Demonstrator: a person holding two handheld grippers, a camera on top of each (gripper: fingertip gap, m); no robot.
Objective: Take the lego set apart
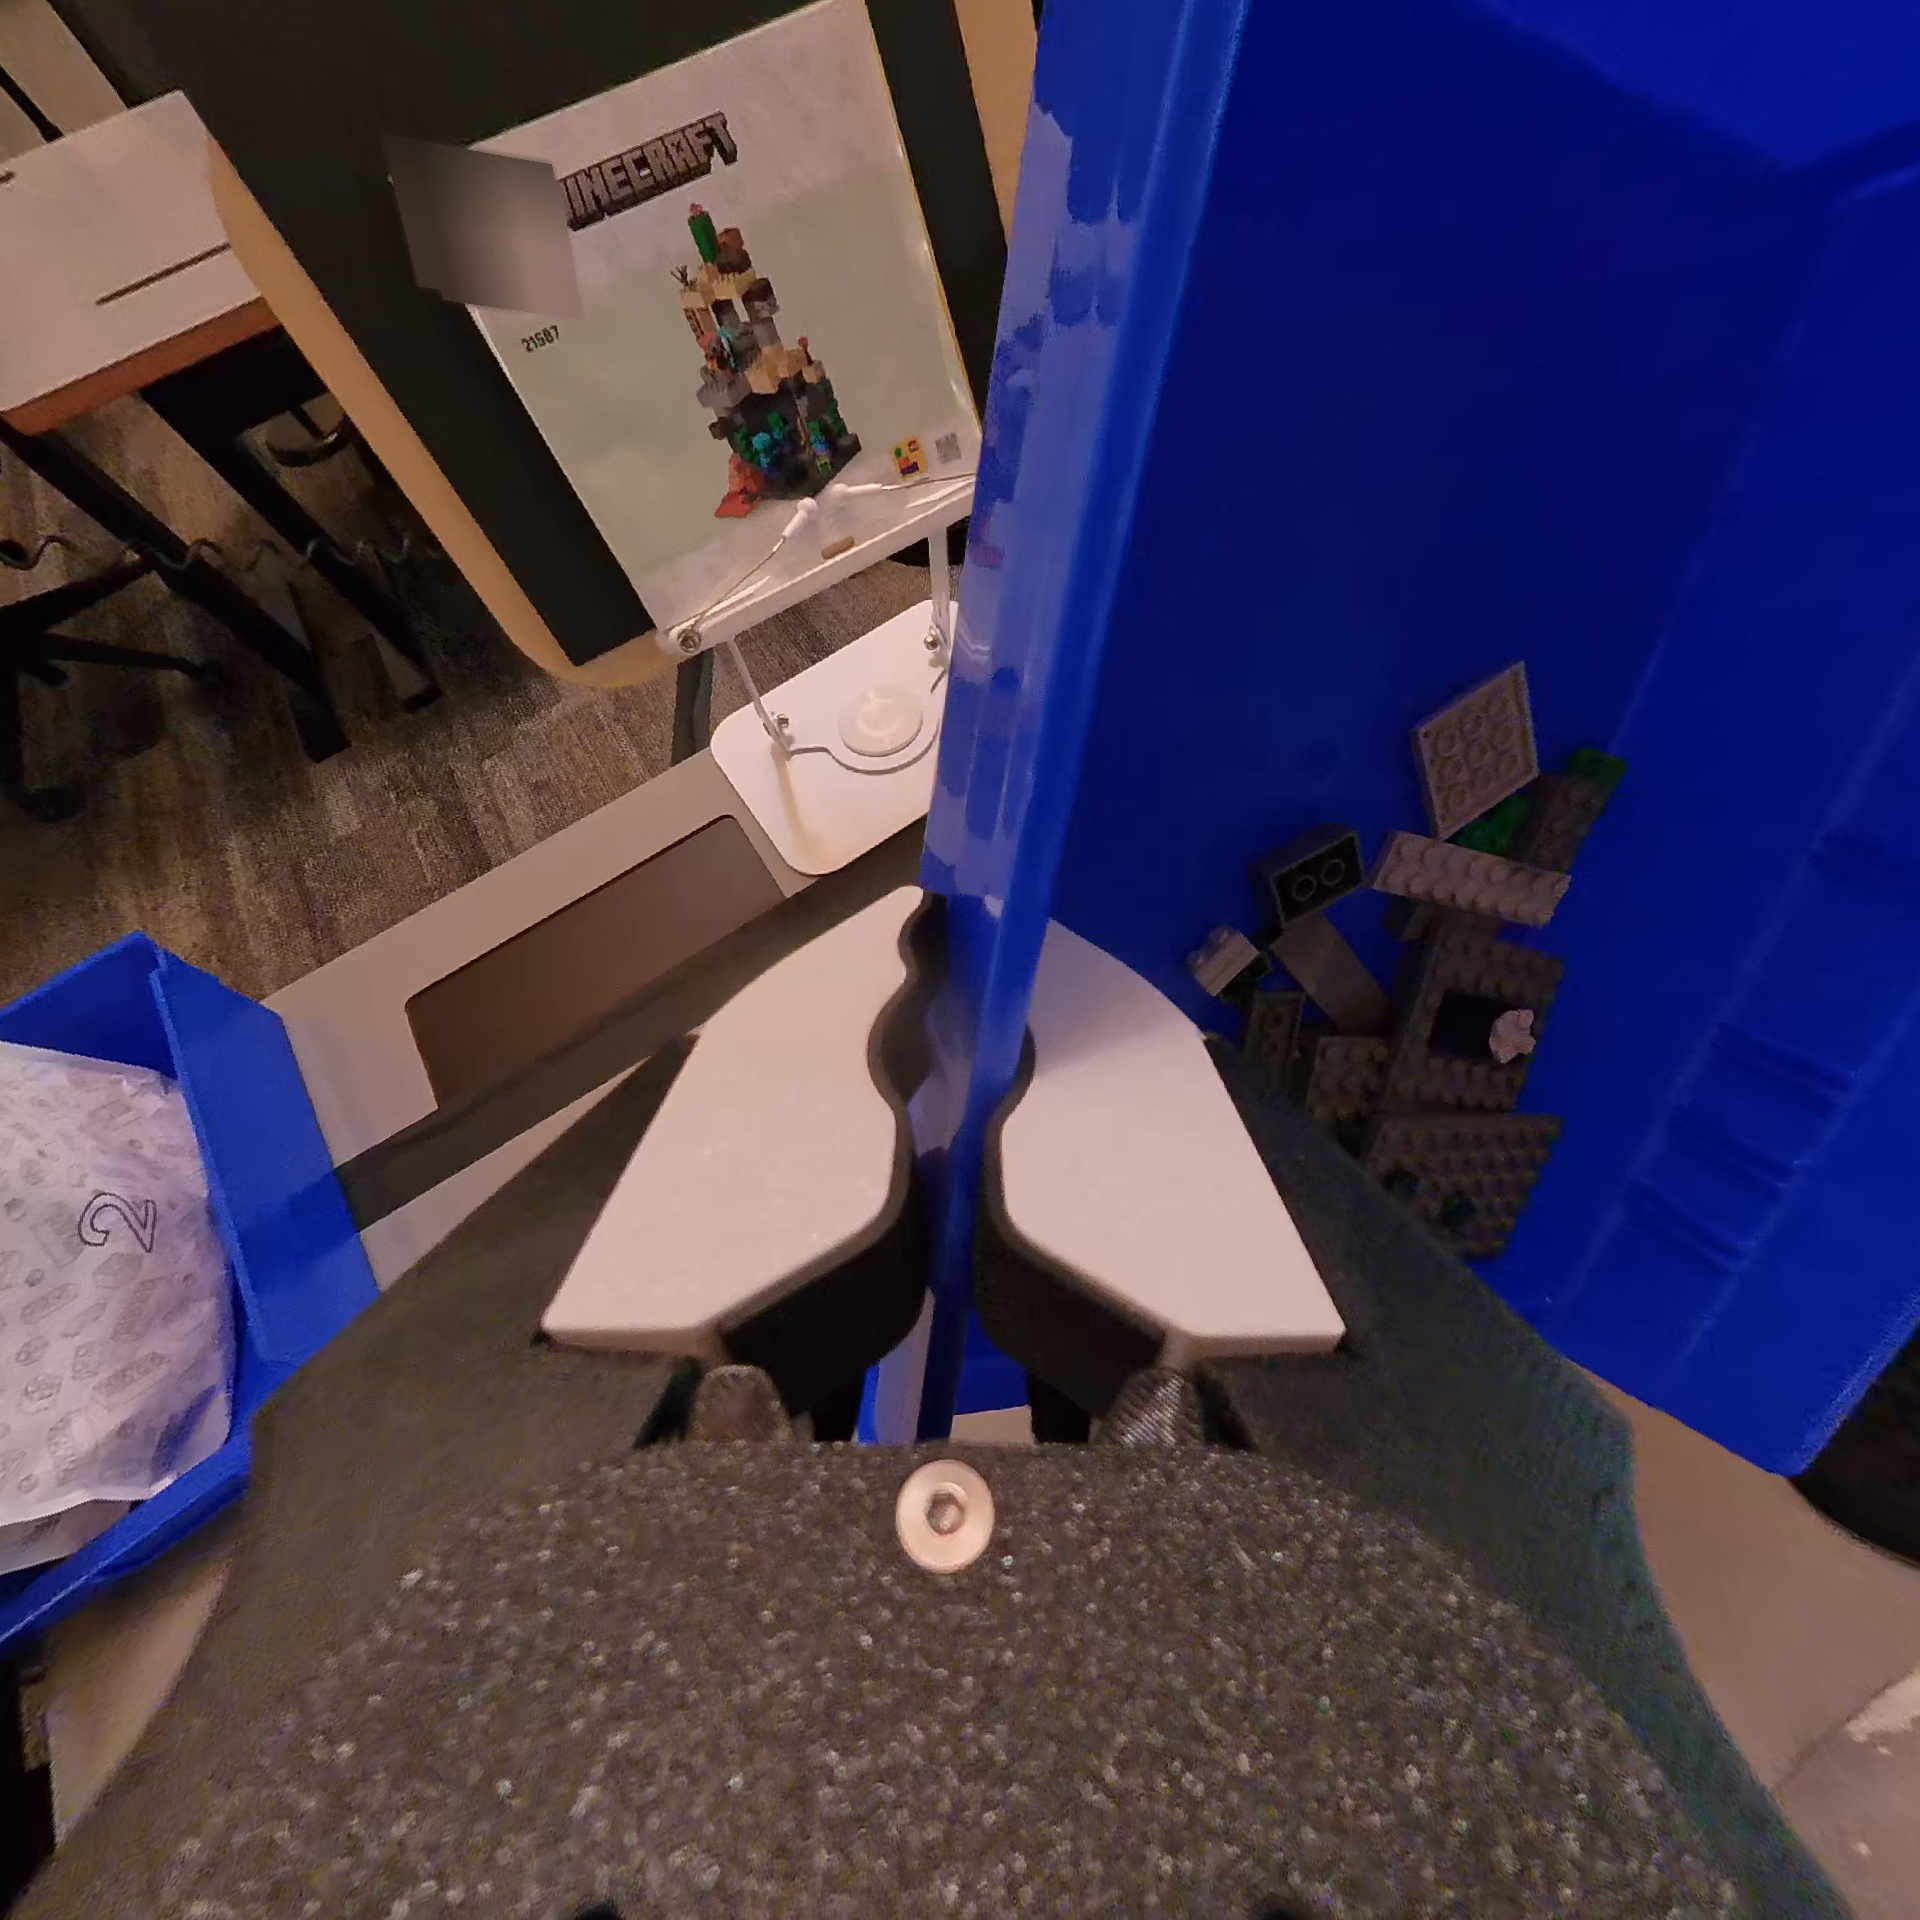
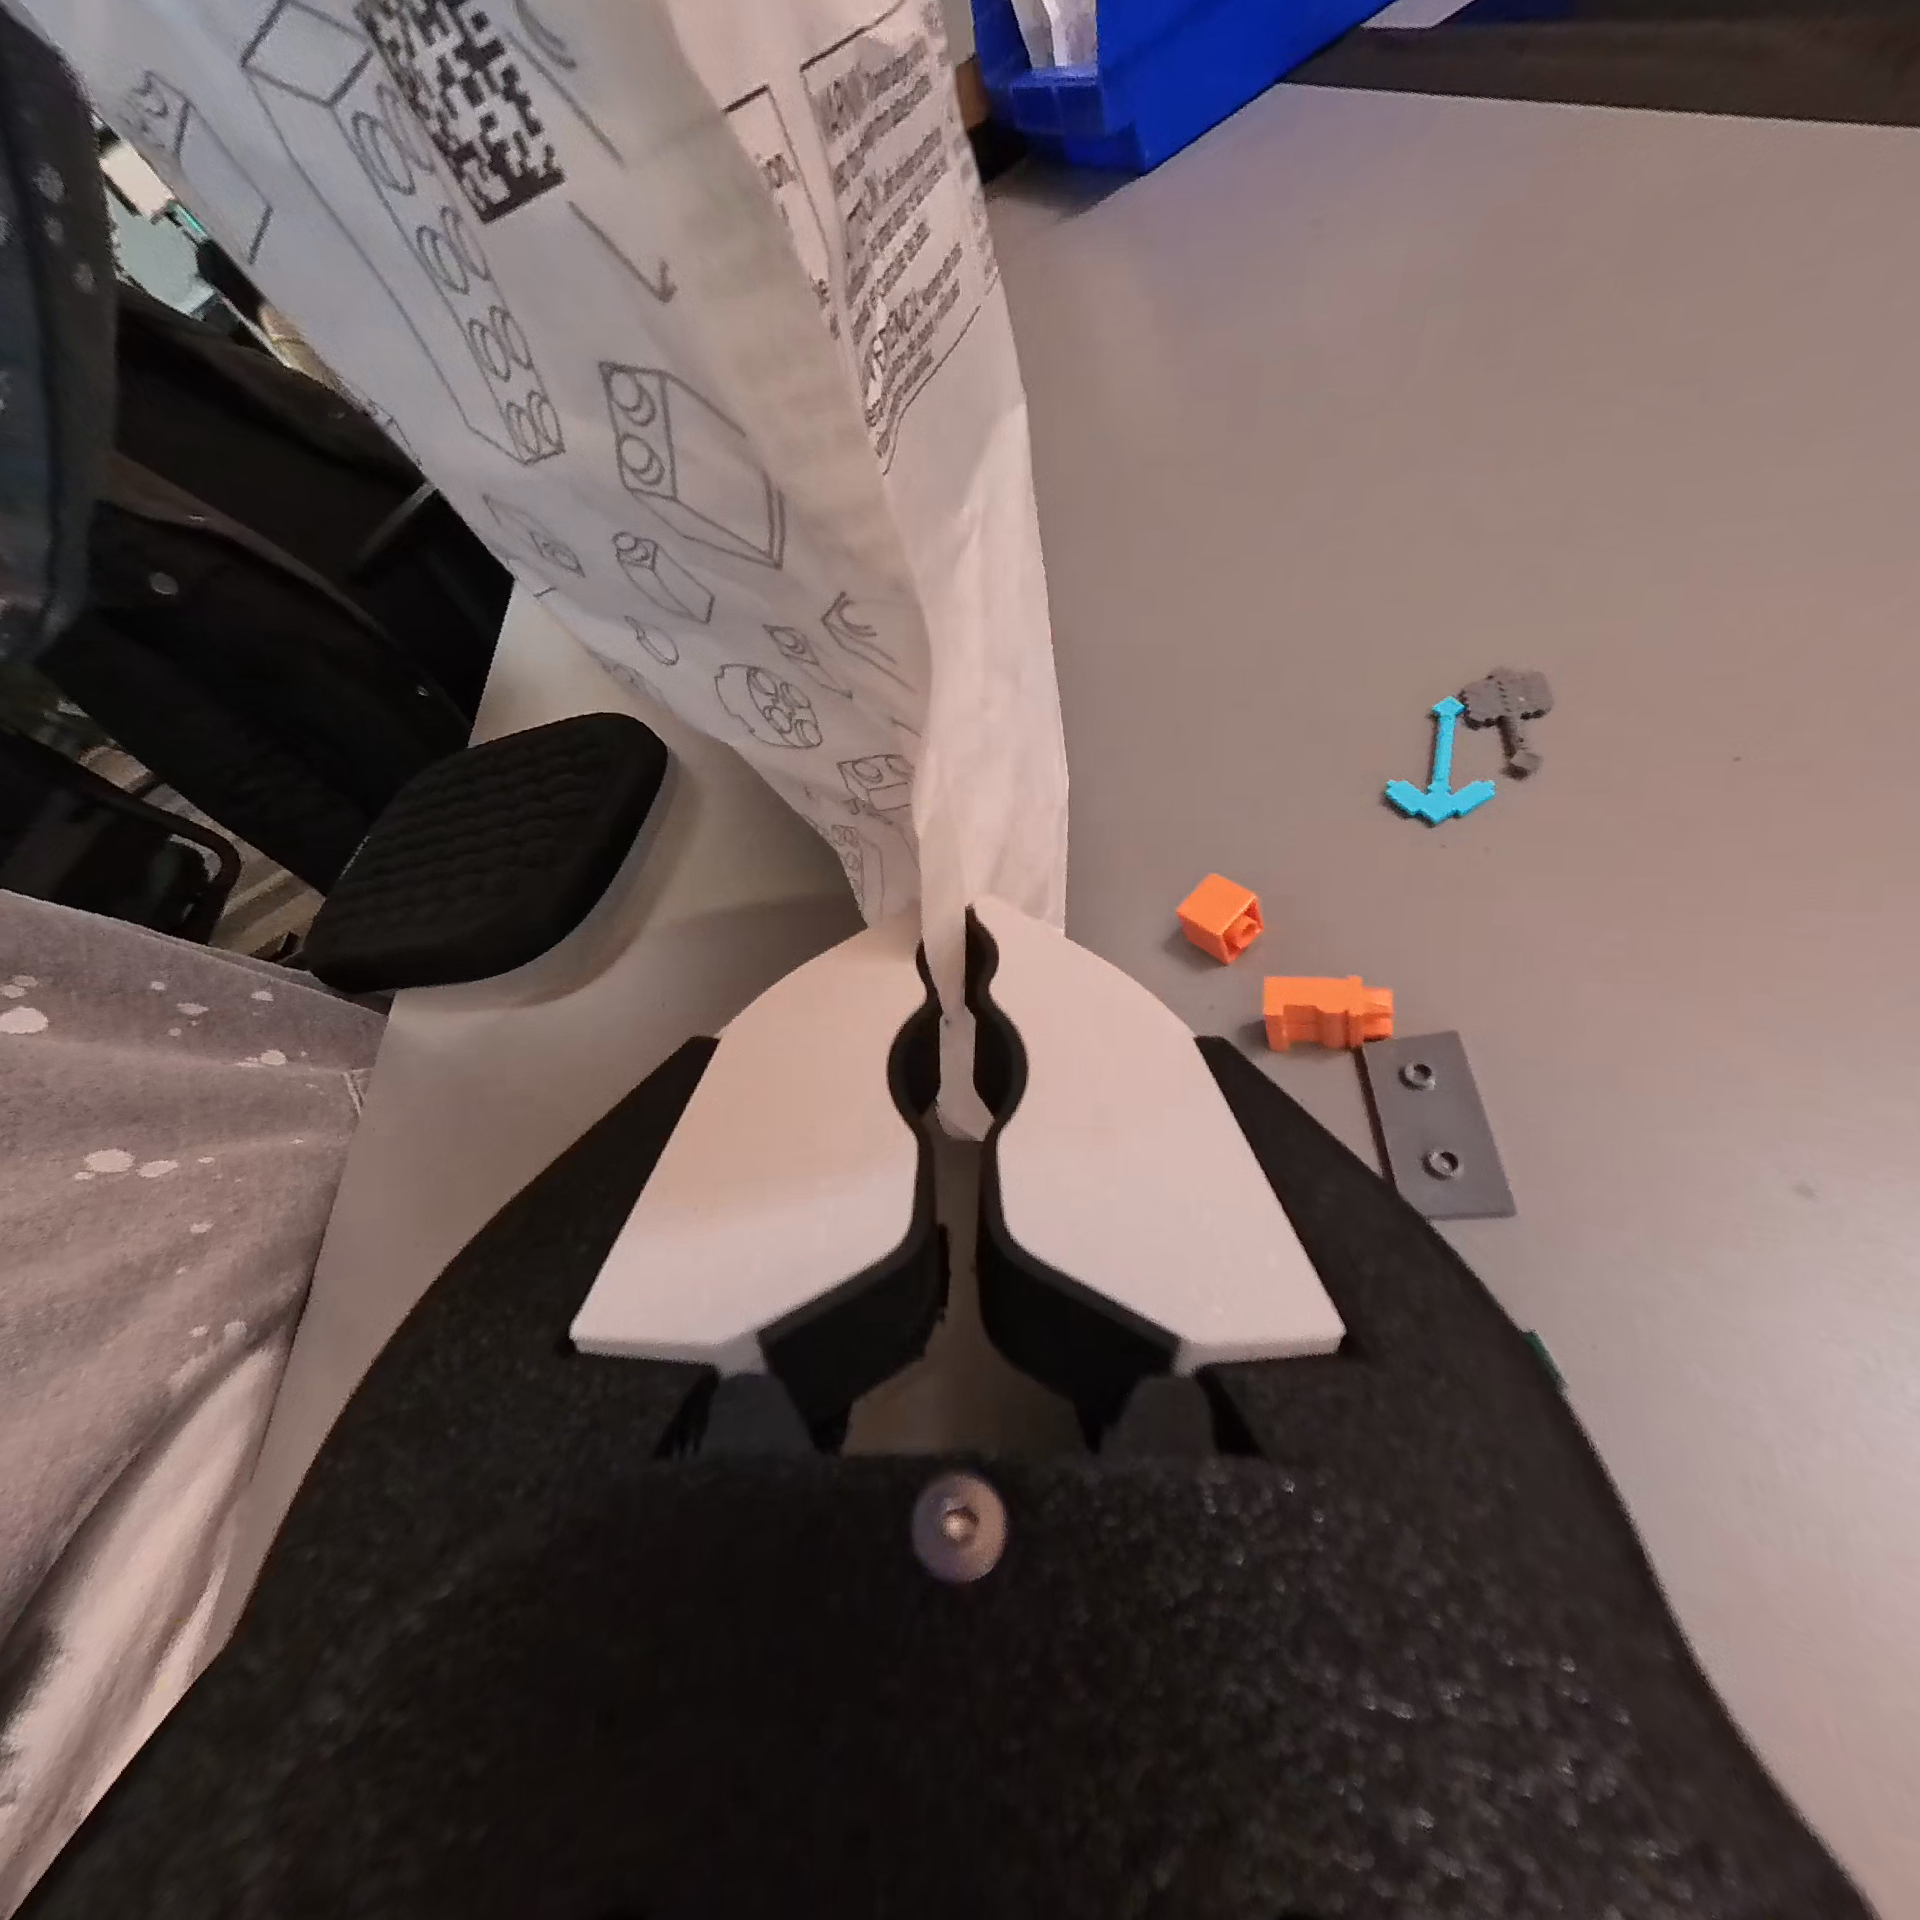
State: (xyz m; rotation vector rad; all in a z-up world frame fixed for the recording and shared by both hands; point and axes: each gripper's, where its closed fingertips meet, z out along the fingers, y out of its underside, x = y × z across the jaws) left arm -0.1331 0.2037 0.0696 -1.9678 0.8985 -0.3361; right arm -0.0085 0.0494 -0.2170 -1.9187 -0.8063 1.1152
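My left gripper (image 1: 961,966) is shut on the wall of a blue bin (image 1: 1351,520) and holds it tilted. Several grey, dark and green lego pieces (image 1: 1444,987) lie heaped inside against its side. My right gripper (image 2: 951,951) is shut on the edge of a white paper bag (image 2: 727,364) printed with brick drawings, which hangs up and to the left above the grey table (image 2: 1455,416). On the table to the right lie two orange pieces (image 2: 1320,1013), a grey flat plate (image 2: 1439,1127), a light-blue tool piece (image 2: 1439,769) and a grey tool piece (image 2: 1512,712).
A second blue bin (image 1: 229,1122) holding a printed paper bag sits at the left. An instruction booklet (image 1: 748,343) stands on a white stand (image 1: 831,769) behind. Another blue bin (image 2: 1143,73) is at the table's far edge. A black chair armrest (image 2: 488,852) is at left. About 35 cm separates my left fingertips from my right. My right tips are roughly 9 cm from the grey flat plate (image 2: 1439,1127).
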